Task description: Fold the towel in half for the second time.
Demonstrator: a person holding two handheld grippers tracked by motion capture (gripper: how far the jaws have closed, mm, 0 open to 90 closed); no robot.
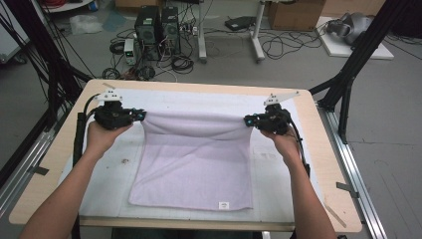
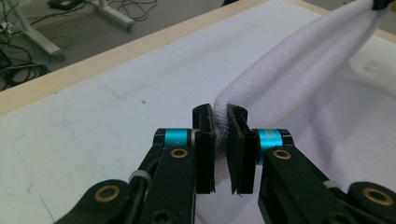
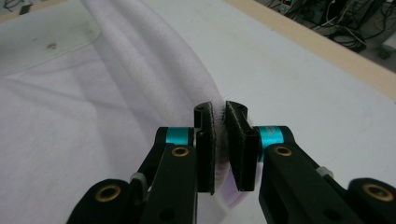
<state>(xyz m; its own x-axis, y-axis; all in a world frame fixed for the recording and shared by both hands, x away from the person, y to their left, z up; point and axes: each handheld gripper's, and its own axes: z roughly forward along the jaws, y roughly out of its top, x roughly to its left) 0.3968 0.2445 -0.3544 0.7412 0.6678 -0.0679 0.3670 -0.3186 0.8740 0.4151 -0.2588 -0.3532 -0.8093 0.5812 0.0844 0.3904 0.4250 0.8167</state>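
Note:
A pale lilac towel lies on the white mat, its far edge lifted off the table and stretched between both grippers. My left gripper is shut on the towel's far left corner, and the cloth runs away from its pinched jaws. At the far right corner my right gripper is shut on the towel as well, with fabric squeezed between the pads. The near edge, with a small white label, rests flat on the mat.
A white mat covers most of the wooden table. Black frame posts stand at the far corners. Beyond the table, computer towers, cables and cardboard boxes sit on the floor.

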